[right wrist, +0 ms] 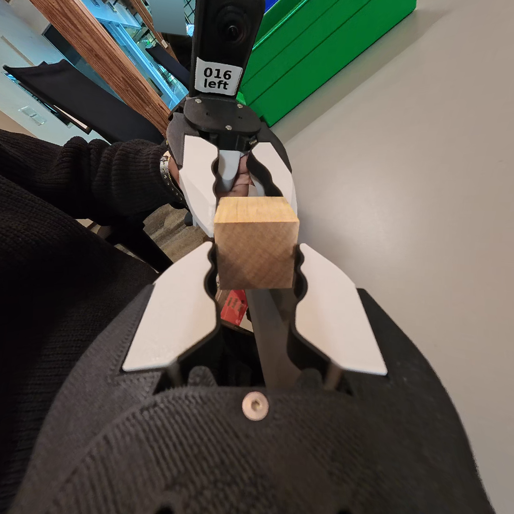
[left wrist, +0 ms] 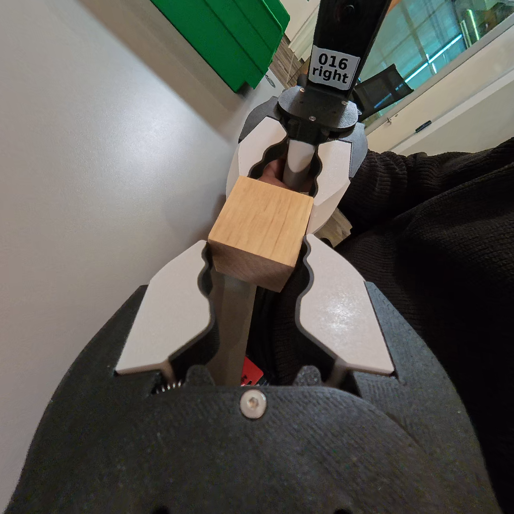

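A light wooden cube [left wrist: 261, 222] is held in the air between both grippers, which face each other tip to tip. In the left wrist view my left gripper [left wrist: 256, 242] has its white fingers [left wrist: 178, 300] pressed on the cube's two sides, shut on it. The right gripper [left wrist: 274, 205] meets the cube from the far end, one fingertip hidden behind it. In the right wrist view my right gripper [right wrist: 255, 246] is shut on the same cube [right wrist: 256, 250], and the left gripper [right wrist: 250, 214] clasps its far end.
A white table [left wrist: 83, 194] [right wrist: 403, 194] lies below. Green stacked bins [left wrist: 230, 41] [right wrist: 319, 55] stand at its far edge. A person's black knit sleeves [left wrist: 431, 222] [right wrist: 69, 194] are close by. A red item [right wrist: 233, 306] shows below the cube. A black chair [right wrist: 69, 91] stands behind.
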Motion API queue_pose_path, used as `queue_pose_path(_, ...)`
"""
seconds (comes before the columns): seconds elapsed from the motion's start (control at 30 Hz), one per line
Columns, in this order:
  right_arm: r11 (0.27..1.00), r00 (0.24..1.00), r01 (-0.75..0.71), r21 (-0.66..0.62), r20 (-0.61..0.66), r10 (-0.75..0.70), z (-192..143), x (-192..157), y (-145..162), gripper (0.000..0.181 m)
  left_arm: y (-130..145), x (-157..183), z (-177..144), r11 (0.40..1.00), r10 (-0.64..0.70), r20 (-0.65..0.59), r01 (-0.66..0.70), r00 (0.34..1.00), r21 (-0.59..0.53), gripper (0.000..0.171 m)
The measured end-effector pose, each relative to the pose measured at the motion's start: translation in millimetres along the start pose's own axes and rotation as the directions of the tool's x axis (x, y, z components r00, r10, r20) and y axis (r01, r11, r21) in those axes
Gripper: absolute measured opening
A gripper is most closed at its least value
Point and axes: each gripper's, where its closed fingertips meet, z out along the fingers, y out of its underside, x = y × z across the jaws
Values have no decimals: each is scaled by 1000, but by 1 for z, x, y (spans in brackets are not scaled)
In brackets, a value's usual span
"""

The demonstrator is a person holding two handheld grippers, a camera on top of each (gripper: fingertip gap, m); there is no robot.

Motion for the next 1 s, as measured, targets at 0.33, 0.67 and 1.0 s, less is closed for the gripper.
queue_pose_path(0.33,999,1000,-27,27,-3,27,-5,3,-6,54,-8,5,-1,999,13,-12,-12,1000,49,73)
queue_pose_path(0.67,1000,998,-28,1,-57,28,-10,13,-3,53,-8,1,-2,998,20,15,-21,1000,53,75)
queue_pose_path(1.0,992,998,-52,115,-23,55,-16,3,-24,53,1,3,3,999,43,5,-43,999,-2,76)
